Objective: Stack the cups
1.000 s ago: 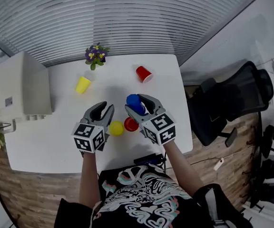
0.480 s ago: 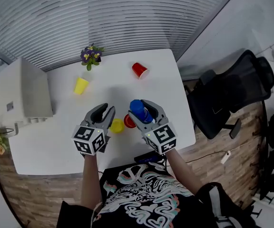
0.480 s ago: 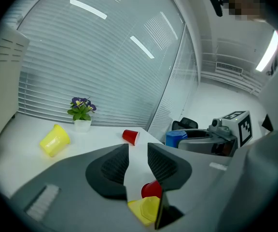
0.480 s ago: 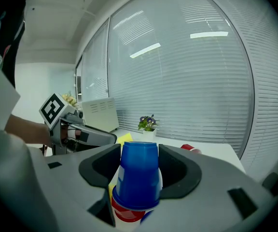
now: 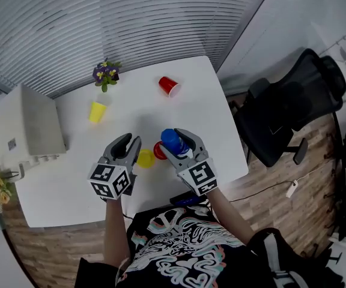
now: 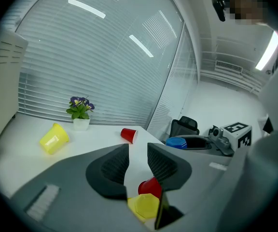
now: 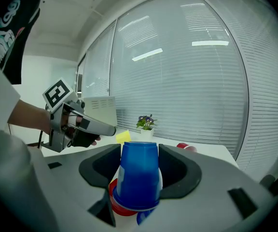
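right gripper: fingers grip blue cup, now nearer red cup | left gripper: fingers apart

Blue cup inverted over red; yellow beside; far yellow, far red tipped.

I have both grippers out in front of me, side by side and close together, each tipped a little below level and pointing away from my chest. My left gripper has its jaws parted by a narrow gap, with nothing pressed between the pads. The left marker cube sits at its near end, above my bare left forearm. My right gripper stands just to the right of it, jaws spread wide and clamped on the sides of an upside-down blue cup. The right marker cube is behind those jaws, and my right forearm angles in from the lower right.
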`<state>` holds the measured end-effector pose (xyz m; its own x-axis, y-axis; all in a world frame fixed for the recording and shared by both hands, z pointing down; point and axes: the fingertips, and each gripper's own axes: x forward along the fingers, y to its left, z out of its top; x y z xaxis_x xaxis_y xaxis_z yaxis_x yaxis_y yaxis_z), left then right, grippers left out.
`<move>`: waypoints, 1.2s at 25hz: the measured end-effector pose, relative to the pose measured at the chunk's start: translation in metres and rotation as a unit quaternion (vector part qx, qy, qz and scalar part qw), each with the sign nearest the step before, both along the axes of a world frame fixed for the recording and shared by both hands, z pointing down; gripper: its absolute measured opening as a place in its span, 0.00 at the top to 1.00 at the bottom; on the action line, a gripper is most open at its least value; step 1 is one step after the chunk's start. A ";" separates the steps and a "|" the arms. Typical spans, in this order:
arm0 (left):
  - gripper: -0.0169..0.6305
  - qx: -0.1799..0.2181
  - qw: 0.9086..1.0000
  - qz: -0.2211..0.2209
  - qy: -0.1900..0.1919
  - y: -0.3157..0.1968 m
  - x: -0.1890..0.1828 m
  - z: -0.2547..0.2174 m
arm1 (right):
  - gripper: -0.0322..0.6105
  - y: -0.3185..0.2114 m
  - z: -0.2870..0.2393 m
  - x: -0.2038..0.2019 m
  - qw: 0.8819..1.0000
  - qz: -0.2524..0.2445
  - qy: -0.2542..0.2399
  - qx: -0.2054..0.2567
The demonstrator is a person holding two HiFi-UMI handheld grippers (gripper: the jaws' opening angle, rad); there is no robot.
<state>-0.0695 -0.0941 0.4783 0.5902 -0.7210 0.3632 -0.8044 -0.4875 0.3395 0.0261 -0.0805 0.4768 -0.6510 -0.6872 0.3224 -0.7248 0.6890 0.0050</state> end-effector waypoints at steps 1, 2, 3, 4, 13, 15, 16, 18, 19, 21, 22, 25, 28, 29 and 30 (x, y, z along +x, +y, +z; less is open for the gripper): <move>0.79 -0.001 1.000 -0.001 0.001 0.001 -0.001 0.000 | 0.57 0.000 0.000 0.000 1.000 0.002 -0.004 0.001; 0.79 -0.002 1.000 -0.002 0.003 0.002 -0.001 0.001 | 0.57 -0.001 0.001 0.001 1.000 0.004 -0.005 0.003; 0.79 -0.004 1.000 -0.002 0.004 0.002 -0.002 0.002 | 0.57 -0.002 0.003 0.003 1.000 0.006 -0.004 0.006; 0.79 -0.004 1.000 -0.002 0.005 0.003 -0.002 0.002 | 0.57 -0.004 0.004 0.005 1.000 0.012 -0.004 0.007; 0.80 -0.009 1.000 -0.002 0.018 0.007 -0.005 0.003 | 0.57 -0.006 0.002 0.015 0.997 0.036 -0.072 0.009; 0.80 -0.009 1.000 0.001 0.020 0.007 -0.004 0.004 | 0.57 -0.003 0.001 0.014 0.996 0.030 -0.088 0.011; 0.80 -0.009 1.000 0.003 0.021 0.007 -0.002 0.004 | 0.57 -0.002 0.001 0.014 0.995 0.029 -0.092 0.014; 0.80 -0.009 1.000 0.006 0.023 0.007 0.000 0.003 | 0.57 -0.001 0.003 0.014 0.995 0.030 -0.091 0.017; 0.80 -0.009 1.000 0.008 0.024 0.007 0.001 0.003 | 0.57 -0.001 0.005 0.014 0.996 0.031 -0.088 0.018; 0.80 -0.010 1.000 0.011 0.024 0.008 0.002 0.003 | 0.57 -0.002 0.007 0.015 0.996 0.034 -0.081 0.018; 0.80 -0.010 1.000 0.013 0.023 0.008 0.002 0.004 | 0.57 -0.003 0.008 0.015 0.996 0.035 -0.080 0.018; 0.80 -0.011 1.000 0.015 0.023 0.008 0.003 0.003 | 0.56 -0.005 0.009 0.015 0.996 0.034 -0.075 0.017; 0.80 -0.011 1.000 0.014 0.022 0.008 0.002 0.003 | 0.56 -0.005 0.013 0.015 0.998 0.032 -0.061 0.015; 0.80 -0.011 1.000 0.014 0.022 0.008 0.002 0.003 | 0.56 -0.004 0.013 0.016 0.998 0.032 -0.058 0.014; 0.80 -0.011 1.000 0.013 0.022 0.007 0.001 0.003 | 0.56 -0.003 0.012 0.017 0.998 0.033 -0.055 0.016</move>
